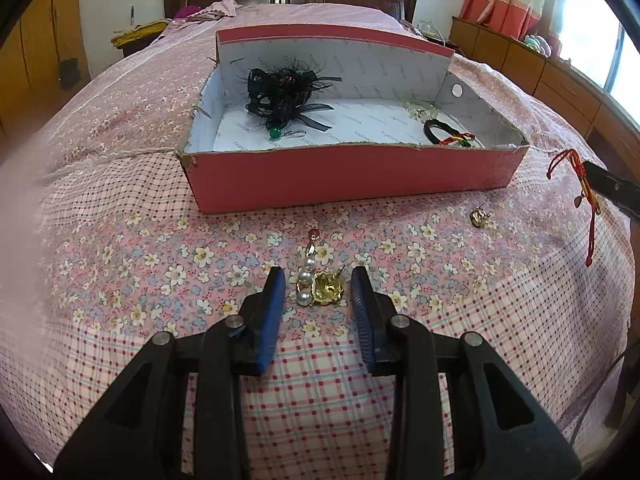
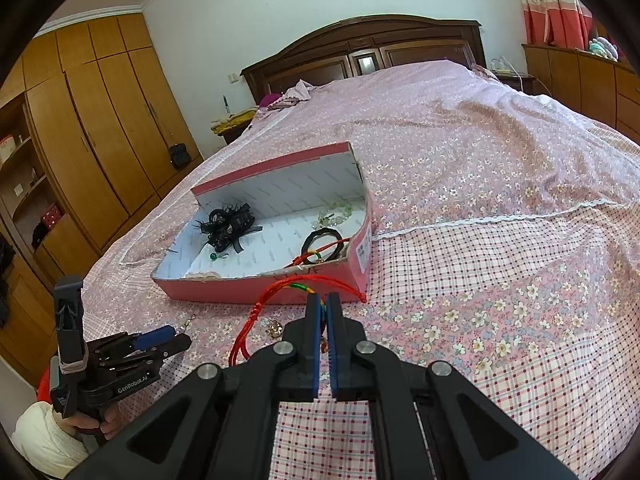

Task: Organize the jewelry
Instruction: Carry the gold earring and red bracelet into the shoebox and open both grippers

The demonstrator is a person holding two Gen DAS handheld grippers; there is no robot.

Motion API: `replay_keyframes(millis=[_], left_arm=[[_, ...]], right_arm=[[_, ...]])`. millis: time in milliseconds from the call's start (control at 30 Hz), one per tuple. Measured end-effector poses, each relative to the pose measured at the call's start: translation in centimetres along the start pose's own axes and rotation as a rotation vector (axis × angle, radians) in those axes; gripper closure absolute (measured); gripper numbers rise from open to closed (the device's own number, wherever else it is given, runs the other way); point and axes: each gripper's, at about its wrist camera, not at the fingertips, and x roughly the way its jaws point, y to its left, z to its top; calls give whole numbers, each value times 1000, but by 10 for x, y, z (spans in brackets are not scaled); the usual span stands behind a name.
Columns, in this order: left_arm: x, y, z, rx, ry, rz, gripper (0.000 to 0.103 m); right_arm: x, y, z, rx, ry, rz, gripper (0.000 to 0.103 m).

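Note:
My left gripper [image 1: 319, 280] is open low over the bedspread, its blue fingers either side of a pearl drop earring [image 1: 305, 280] and a gold brooch [image 1: 328, 290]. My right gripper [image 2: 324, 300] is shut on a red braided cord bracelet [image 2: 276, 292], held above the bed just in front of the pink box [image 2: 264, 286]; the cord also hangs at the right edge of the left wrist view [image 1: 588, 196]. The pink box [image 1: 352, 176] holds a black feather hair clip [image 1: 284, 96], a green bead pin [image 1: 275, 133], a black bangle with coloured cord [image 1: 444, 130] and pale beads [image 1: 420, 110].
Another gold piece [image 1: 478, 216] lies on the floral bedspread, right of the box front. A wooden wardrobe [image 2: 100, 120] stands left of the bed, a dark headboard [image 2: 360, 48] at the far end, and a low cabinet under the window [image 1: 540, 72] on the right.

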Motion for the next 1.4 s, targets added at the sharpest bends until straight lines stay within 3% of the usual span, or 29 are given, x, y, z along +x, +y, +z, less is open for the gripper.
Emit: replay_keyframes(millis=[100,700,1400], left_arm=[[2,-4,-1,29,7,13,87],[-39,-6,12,40,-81,-29,88],[-76,12,52,13,-196,-5,88]], right_arm=[[0,1,0,-1,2,2,99],[-11,9,6,-16,-24,7,99],[-16,20,29,-46,-61,12,99]])
